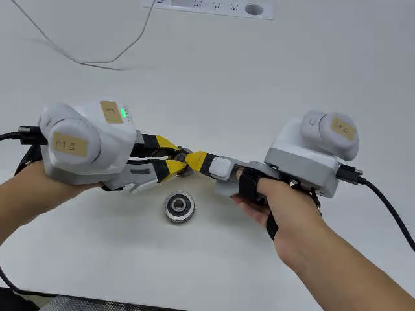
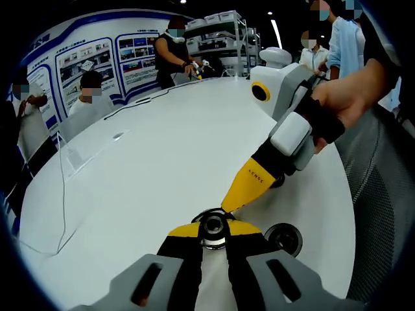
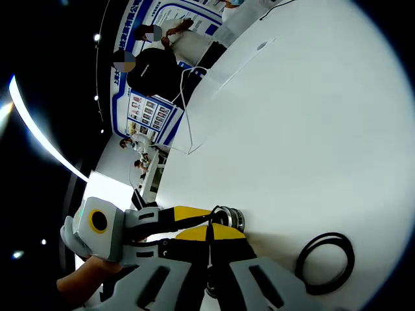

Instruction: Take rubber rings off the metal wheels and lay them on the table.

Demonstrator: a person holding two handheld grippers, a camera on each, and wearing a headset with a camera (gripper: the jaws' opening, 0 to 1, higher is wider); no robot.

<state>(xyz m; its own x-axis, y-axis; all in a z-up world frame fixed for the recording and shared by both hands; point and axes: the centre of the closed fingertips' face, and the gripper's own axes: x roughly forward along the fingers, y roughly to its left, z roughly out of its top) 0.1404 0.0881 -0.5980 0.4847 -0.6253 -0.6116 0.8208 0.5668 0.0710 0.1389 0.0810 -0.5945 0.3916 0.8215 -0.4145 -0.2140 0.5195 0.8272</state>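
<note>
Metal wheel (image 1: 185, 170), centre of the head view, is sitting pinched in the left gripper (image 1: 176, 157); the right gripper (image 1: 193, 159), jaws pressed together, is touching its rim. Below, a second wheel (image 1: 179, 207) is apparently keeping its ring. One loose rubber ring (image 3: 300, 262) is lying at lower right of the right gripper view.

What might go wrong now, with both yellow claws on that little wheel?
1. The left gripper pinches the metal wheel while the right gripper works at its rim; a hard pull may yank the wheel loose.
2. A dropped wheel could strike the second wheel lying close by.
3. A ring that snaps free might fly past the rubber rings already on the table.
</note>
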